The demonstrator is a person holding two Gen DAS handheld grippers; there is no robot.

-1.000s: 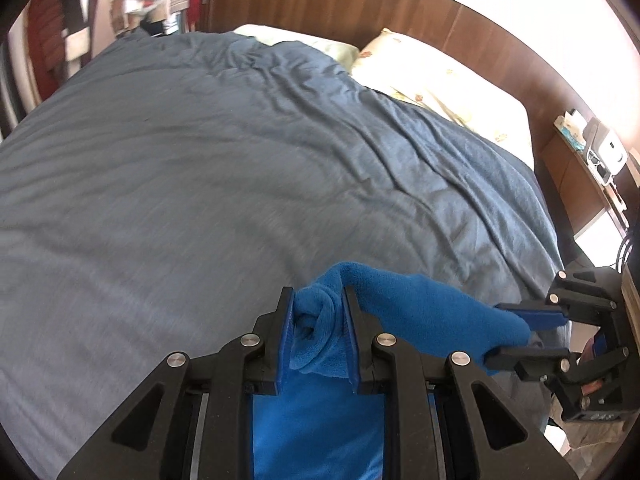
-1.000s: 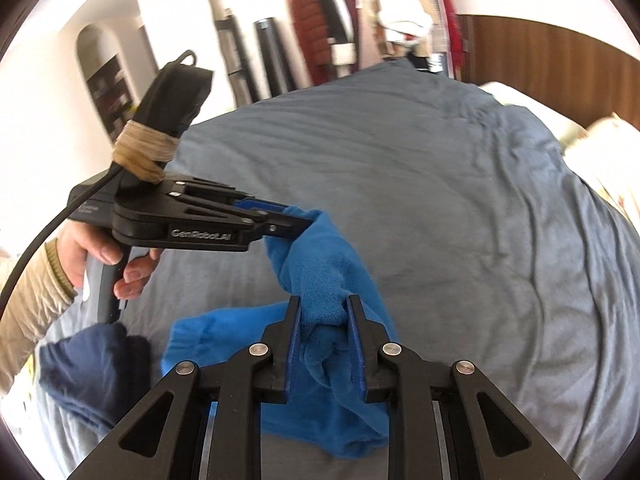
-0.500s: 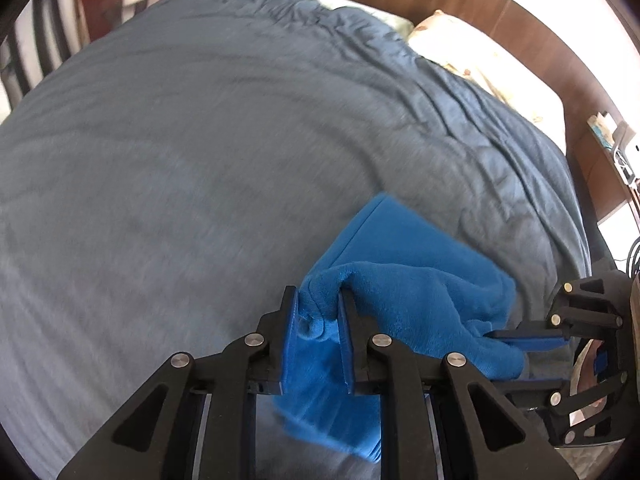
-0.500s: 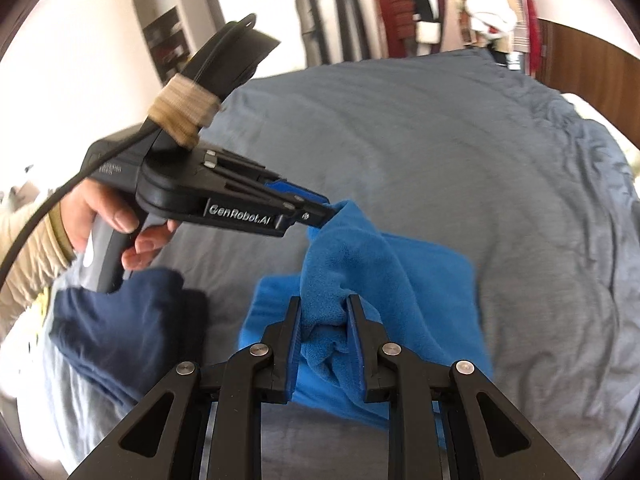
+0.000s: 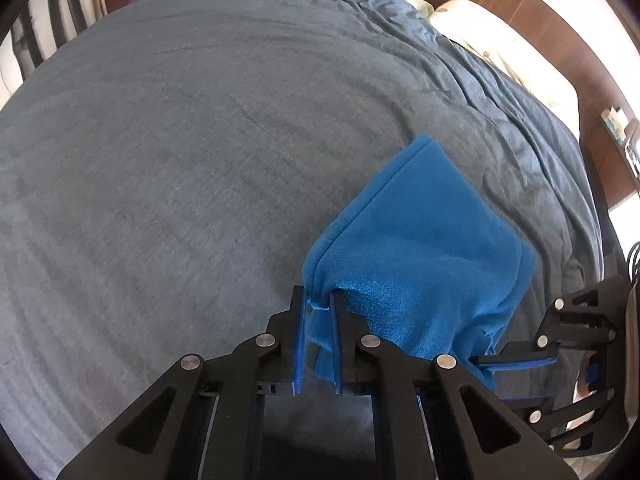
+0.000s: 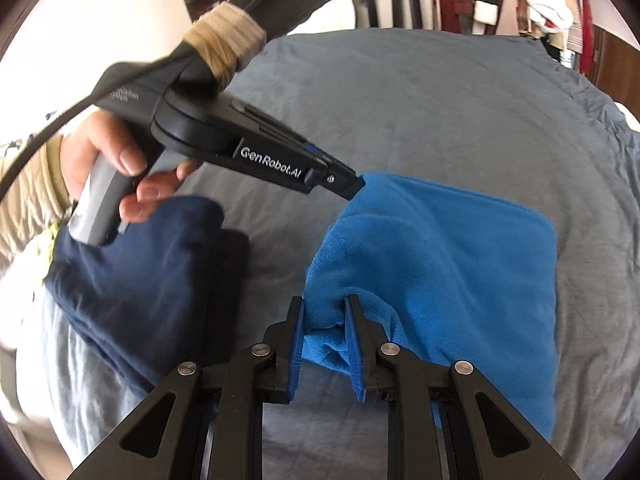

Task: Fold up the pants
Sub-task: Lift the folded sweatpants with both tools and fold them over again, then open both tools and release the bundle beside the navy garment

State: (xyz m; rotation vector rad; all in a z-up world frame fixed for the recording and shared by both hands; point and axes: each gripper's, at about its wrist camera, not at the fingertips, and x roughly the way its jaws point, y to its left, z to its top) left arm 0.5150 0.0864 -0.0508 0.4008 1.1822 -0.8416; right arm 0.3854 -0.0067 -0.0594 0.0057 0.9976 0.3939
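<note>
Left wrist view: the left gripper [image 5: 319, 305] pinches a bunched corner of the bright blue fleece pants [image 5: 420, 248] between its blue-padded fingers. From there the pants stretch away to the right across the grey bedspread [image 5: 180, 140], a seamed edge running toward the far corner. At the lower right, the right gripper [image 5: 480, 361] clamps the opposite corner; its body is cut off by the frame edge, and the fabric under both tools drops out of sight. Pillows [image 5: 500, 44] lie against the wooden headboard [image 5: 532, 4].

Right wrist view: the right gripper [image 6: 324, 312] is closed on a thick gathered fold of the pants [image 6: 460, 264], which spread forward and right as a folded slab on the bedspread [image 6: 440, 100]. The left gripper [image 6: 357, 186], held by a hand [image 6: 116, 160], bites the far left corner; its fingertips are buried in fleece. A dark navy garment [image 6: 148, 272] lies just left of the pants, partly hidden behind the hand.
</note>
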